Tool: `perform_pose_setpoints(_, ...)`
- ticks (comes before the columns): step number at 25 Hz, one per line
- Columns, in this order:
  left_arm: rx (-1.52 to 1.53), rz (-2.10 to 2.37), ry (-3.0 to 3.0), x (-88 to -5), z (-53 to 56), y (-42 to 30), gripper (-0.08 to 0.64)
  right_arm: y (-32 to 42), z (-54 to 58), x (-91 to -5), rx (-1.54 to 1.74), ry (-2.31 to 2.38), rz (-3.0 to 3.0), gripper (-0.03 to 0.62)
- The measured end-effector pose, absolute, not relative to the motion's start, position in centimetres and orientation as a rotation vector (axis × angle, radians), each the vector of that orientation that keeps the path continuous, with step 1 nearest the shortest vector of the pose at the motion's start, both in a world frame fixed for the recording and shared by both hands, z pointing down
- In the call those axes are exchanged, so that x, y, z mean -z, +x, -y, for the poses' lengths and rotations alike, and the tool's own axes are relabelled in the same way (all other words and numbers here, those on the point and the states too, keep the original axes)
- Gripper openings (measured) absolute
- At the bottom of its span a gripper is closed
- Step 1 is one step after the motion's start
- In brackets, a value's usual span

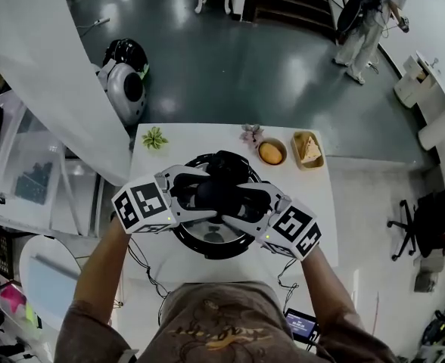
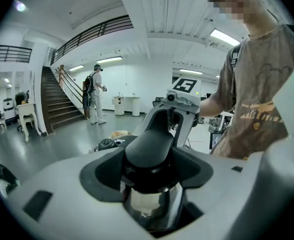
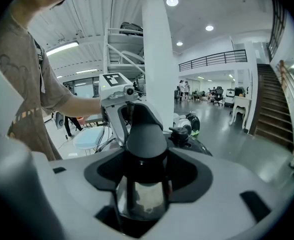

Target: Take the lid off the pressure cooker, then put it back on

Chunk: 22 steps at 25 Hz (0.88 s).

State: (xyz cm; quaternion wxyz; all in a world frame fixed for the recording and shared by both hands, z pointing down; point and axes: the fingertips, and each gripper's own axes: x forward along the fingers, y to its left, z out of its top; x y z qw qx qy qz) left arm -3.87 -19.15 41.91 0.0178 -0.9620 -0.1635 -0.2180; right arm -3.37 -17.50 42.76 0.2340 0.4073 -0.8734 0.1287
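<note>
The pressure cooker (image 1: pixel 207 242) stands mid-table, with its steel body showing under the lid's long black handle (image 1: pixel 221 181). My left gripper (image 1: pixel 200 197) comes in from the left and my right gripper (image 1: pixel 242 207) from the right; they meet over the handle. In the left gripper view the handle (image 2: pixel 152 149) lies between the dark pads (image 2: pixel 103 176), close on both sides with no clear squeeze, and the left gripper (image 2: pixel 149 184) is open. The right gripper view shows the same: the handle (image 3: pixel 146 139) sits inside the open right gripper (image 3: pixel 142 179).
On the white table (image 1: pixel 317 203) behind the cooker are a small green plant (image 1: pixel 154 138), pink flowers (image 1: pixel 251 133), a bowl with an orange thing (image 1: pixel 271 153) and a tray of food (image 1: pixel 307 148). Cables hang at the near edge. A person (image 1: pixel 362 29) stands far off.
</note>
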Motion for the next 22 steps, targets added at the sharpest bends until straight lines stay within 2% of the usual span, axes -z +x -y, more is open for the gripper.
perform_pose_setpoints(13,0.618,0.451,-2.955,-37.3,18.4,-2.7,0.298,-2.1,16.9,-38.2,-0.258,1.126,2.409,0.256)
perform_pose_setpoints(22,0.594,0.482,-2.933,-34.8,15.5,3.1,0.299,3.6,14.0,-35.6,-0.206,1.193,2.38,0.256)
